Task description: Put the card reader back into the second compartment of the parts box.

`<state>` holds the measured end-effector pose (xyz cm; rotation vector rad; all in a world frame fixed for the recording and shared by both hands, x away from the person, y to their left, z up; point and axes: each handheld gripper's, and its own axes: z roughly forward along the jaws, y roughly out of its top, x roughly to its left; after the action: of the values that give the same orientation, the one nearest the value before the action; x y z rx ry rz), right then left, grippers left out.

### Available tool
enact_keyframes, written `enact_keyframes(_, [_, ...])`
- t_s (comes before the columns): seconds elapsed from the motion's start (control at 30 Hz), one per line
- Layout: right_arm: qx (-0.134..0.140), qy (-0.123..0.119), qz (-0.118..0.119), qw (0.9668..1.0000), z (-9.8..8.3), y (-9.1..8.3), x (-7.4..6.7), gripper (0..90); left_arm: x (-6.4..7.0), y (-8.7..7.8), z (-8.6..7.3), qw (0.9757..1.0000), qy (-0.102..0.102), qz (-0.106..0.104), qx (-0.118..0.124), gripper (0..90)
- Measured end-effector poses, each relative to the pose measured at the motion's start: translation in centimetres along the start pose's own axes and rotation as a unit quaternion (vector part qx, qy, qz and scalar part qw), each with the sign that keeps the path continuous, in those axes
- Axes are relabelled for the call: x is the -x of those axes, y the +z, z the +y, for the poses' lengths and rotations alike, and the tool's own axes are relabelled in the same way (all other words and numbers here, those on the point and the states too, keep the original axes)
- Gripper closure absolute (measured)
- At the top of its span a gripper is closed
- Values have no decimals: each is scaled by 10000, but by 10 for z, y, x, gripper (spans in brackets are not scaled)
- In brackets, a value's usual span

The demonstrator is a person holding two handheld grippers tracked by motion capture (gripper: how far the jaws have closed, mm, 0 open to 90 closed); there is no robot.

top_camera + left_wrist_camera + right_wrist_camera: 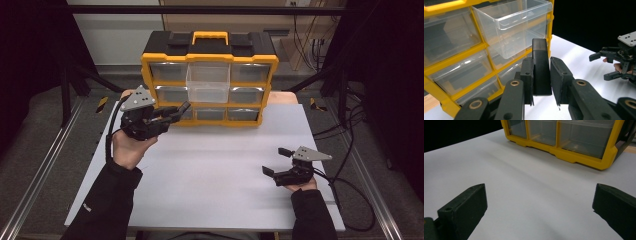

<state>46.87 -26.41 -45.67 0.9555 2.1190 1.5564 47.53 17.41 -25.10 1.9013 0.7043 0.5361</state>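
Left gripper (pixel 541 75) clamped on black block (pixel 541 67), block upright between pads, top end poking past fingertips. Held aloft just short of yellow organizer (pixel 209 82). Pulled-out clear drawer (pixel 514 27) ahead and above fingertips, apparently empty. Right gripper (pixel 279 161) spread wide, nothing between jaws, resting low on white table (pixel 220 165), well apart from organizer.

Judged progress: drawer already out, block picked up and carried close. Left to do: lift over drawer rim, drop block in, release, likely push drawer shut.
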Motion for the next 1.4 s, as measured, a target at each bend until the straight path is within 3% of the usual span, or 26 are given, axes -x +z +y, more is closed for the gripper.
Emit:
enact_keyframes(0.5, [-12,4,1,10000,0,0,0,1,-2,-1,15,10000,48,35,71,722])
enact_keyframes(1.4, [1,16,12,10000,0,-1,0,1,-13,15,37,9998,16,166,71,722])
